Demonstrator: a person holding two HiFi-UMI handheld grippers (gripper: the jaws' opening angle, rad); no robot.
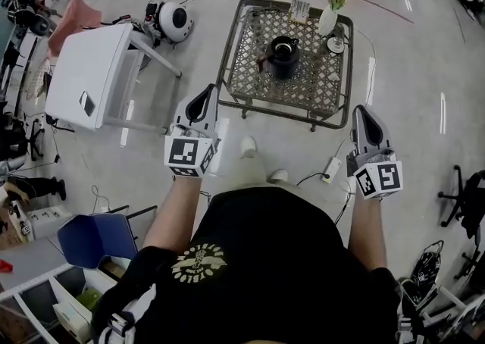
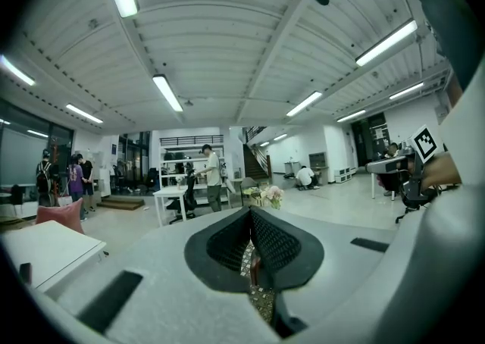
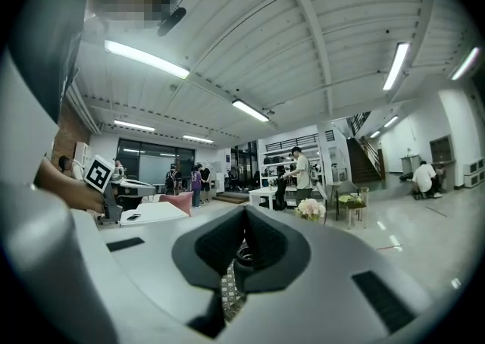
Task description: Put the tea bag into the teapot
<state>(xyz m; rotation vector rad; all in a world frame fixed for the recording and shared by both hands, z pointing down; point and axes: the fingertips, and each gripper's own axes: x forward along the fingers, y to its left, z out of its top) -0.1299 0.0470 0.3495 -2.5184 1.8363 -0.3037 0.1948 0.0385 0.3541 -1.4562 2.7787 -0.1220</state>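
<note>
Head view: the black teapot (image 1: 283,56) stands near the middle of the lattice surface (image 1: 246,73), with a vase of flowers (image 1: 331,7) at the far corner (the tea bag I cannot pick out). The left gripper (image 1: 206,94) and right gripper (image 1: 361,117) hang short of the near rim, well apart, both pointing towards it.

Left gripper view: the fingers (image 2: 279,248) are clenched tip to tip, with nothing between them.

Right gripper view: the fingers (image 3: 267,248) are likewise clenched and empty.
</note>
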